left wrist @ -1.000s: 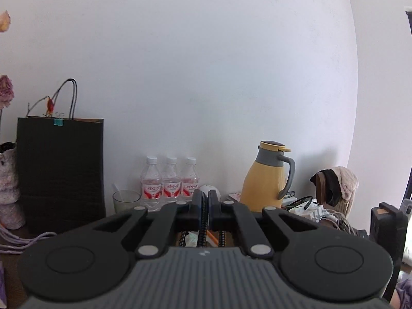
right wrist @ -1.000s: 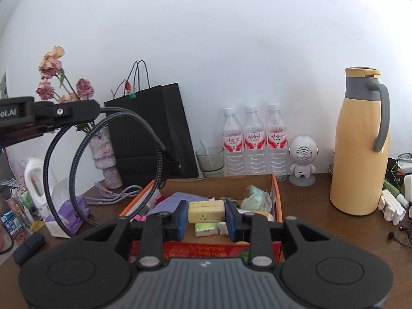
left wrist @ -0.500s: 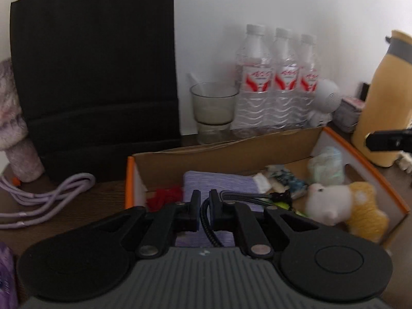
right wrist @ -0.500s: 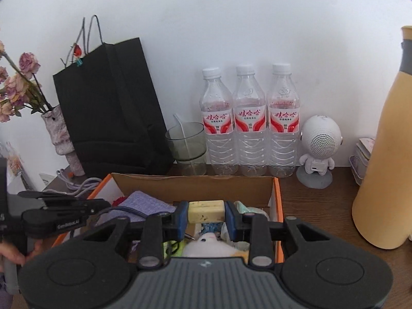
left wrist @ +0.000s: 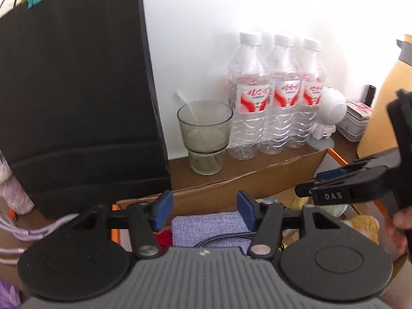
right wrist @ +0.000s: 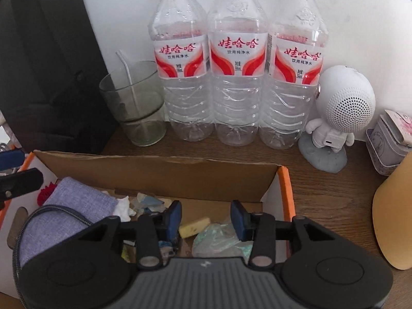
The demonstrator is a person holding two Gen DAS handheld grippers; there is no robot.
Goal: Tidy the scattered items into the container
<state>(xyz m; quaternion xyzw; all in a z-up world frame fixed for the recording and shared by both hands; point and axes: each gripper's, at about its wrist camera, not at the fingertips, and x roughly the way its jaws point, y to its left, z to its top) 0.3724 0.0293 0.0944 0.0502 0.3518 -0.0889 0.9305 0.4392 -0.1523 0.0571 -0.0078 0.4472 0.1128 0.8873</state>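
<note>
Both jaws wide apart, empty: left hand-held gripper [left wrist: 204,212], right hand-held gripper [right wrist: 205,217] over the cardboard box [right wrist: 159,177]. Yellow sponge block [right wrist: 193,227] lies inside; light, squashy, best pinched across its short sides.

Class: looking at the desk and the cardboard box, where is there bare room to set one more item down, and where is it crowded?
Bare wood lies right of the cardboard box, between its orange edge and the yellow jug. A thin strip runs between the box's back wall and the water bottles. Inside the box, and along the wall by the glass and speaker, it is crowded.
</note>
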